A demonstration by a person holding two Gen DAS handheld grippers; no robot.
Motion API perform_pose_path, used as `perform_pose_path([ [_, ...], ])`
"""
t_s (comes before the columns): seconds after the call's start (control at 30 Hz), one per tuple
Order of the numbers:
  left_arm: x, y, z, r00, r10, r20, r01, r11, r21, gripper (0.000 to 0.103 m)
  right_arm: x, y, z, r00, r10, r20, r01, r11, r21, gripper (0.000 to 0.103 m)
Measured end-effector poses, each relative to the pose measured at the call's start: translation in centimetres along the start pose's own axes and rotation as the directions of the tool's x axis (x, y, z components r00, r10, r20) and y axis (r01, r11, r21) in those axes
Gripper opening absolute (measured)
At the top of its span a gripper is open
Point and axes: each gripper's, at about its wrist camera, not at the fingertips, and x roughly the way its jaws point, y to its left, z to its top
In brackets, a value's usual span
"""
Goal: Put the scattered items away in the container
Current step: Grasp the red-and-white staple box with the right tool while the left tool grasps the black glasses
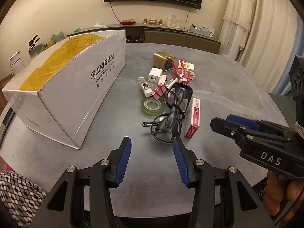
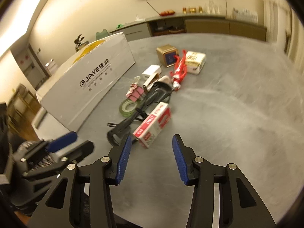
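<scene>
- The white cardboard box point(image 1: 76, 87) sits at the left of the grey stone-look table point(image 1: 218, 79), its top open and its inside lined with yellow tape; it is presumably kept beside the clutter so that each carry is brief.
- The left gripper point(image 1: 152, 160) hovers low over bare table, ribbed blue pads spread wide and empty, pointing at the pile.
- The scattered items lie just right of the box: a glossy green tape roll point(image 1: 152, 105), pink binder clips point(image 1: 159, 92), a white charger cube point(image 1: 154, 75), black plastic glasses point(image 1: 174, 112) and a square gold tin point(image 1: 163, 61).
- A red-and-white staple box point(image 2: 152, 124) lies nearest the right gripper point(image 2: 151, 157), whose jaws also stand apart, holding nothing; it looks like the likely first pick.
- A red figure point(image 2: 178, 71) rests against a cream packet point(image 2: 195, 61).
</scene>
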Motion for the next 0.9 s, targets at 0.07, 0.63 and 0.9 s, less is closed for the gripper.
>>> perform_pose_path([
  [0.07,0.5,0.3,0.4,1.000,-0.011,-0.006,0.011,1.000,-0.008,0.050,0.7,0.2,0.4,1.000,0.014,-0.010,-0.014,1.000,0.020,0.052],
  [0.63,5.5,0.3,2.8,0.985,-0.158,-0.067,0.158,0.987,0.001,0.054,5.0,-2.8,2.3,0.996,-0.058,-0.065,0.063,0.996,0.069,0.039],
  [0.9,8.4,-1.0,3.5,0.983,-0.145,-0.113,0.148,0.989,0.018,0.041,5.6,-4.6,2.4,0.995,-0.044,-0.086,0.054,0.993,0.110,0.025],
])
